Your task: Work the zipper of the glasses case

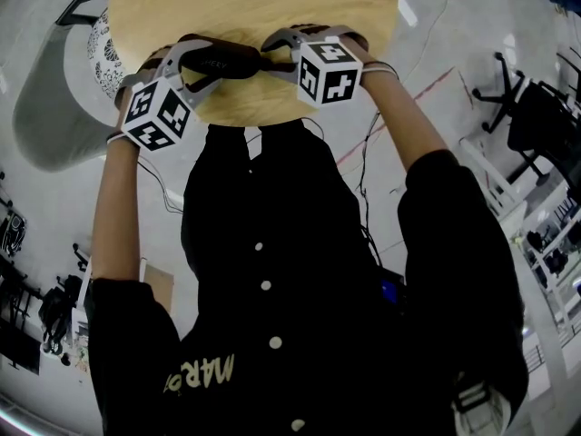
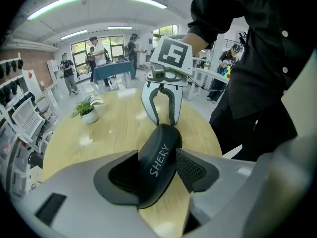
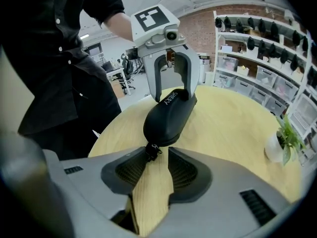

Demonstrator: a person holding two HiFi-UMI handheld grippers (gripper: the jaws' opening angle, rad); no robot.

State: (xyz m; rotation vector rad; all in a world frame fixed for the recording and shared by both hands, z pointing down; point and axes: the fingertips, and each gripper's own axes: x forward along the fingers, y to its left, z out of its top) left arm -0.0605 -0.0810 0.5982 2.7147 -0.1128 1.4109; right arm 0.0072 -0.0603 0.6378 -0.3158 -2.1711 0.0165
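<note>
Our left gripper is clamped on one end of the black glasses case, which reads SHERY in white. Our right gripper has its jaws apart at the other end, with the zipper pull between them, not pinched. The case sits at the near edge of a round, pale wooden table. Beyond are a brick wall and shelves of bins, and a white pot holds a green plant.

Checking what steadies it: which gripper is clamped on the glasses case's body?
The left gripper: its jaws squeeze the glasses case. The right gripper has its jaws apart, only the zipper pull between them.
</note>
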